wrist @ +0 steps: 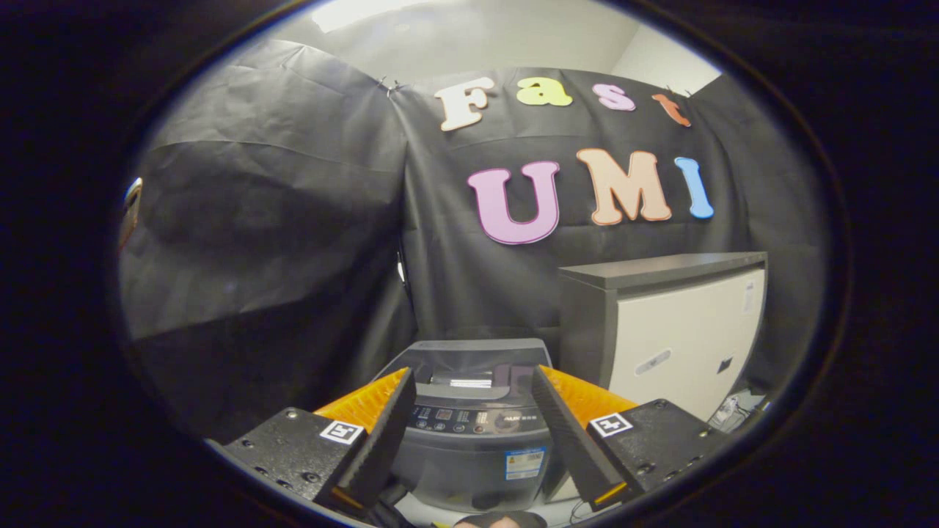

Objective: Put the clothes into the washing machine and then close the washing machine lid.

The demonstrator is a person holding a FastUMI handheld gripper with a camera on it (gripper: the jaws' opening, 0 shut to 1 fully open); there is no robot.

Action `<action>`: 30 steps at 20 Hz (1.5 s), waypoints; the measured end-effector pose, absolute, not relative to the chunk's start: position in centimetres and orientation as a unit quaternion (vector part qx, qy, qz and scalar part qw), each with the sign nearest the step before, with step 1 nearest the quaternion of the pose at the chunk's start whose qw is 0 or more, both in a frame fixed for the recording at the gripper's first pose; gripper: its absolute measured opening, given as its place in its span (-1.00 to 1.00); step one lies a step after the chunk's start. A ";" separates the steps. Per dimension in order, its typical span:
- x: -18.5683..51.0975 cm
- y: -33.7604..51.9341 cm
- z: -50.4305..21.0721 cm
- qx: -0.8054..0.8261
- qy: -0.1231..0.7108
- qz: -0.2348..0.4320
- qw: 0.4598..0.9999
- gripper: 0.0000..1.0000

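Observation:
A small grey top-loading washing machine [473, 433] stands just ahead of my fingers, seen from the front. Its glossy lid [469, 363] lies flat and shut over the tub, with the control panel [475, 421] along the front edge. My gripper [473, 381] hovers in front of the machine, fingers spread wide with nothing between them; the machine's top shows through the gap. A dark bit of cloth [499, 519] peeks in below the machine's front, too little of it showing to tell what it is.
A white cabinet with a dark grey top [675, 330] stands right beside the machine on its right, taller than it. Black cloth walls close in behind and to the left. Cables lie on the floor by the cabinet's right foot [737, 407].

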State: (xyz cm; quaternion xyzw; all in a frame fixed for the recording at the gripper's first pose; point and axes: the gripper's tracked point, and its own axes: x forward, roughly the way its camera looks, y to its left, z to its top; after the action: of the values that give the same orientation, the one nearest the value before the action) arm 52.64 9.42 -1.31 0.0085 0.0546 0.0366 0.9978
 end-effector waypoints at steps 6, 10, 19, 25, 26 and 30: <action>50.5 8.3 -2.1 -0.001 0.051 0.012 0.999 0.93; 49.9 7.9 -2.3 -0.006 0.044 0.002 0.999 0.93; 48.0 7.5 -2.0 0.006 0.041 -0.008 0.999 0.93; 48.0 7.2 -1.6 -0.002 0.032 -0.012 0.999 0.93; 48.0 7.2 -1.6 -0.004 0.032 -0.014 0.999 0.93; 48.1 7.3 -1.8 -0.001 0.032 -0.016 0.999 0.93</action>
State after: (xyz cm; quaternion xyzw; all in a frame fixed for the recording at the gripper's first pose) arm 48.06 7.32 -1.79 -0.0009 0.0324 -0.0158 0.9993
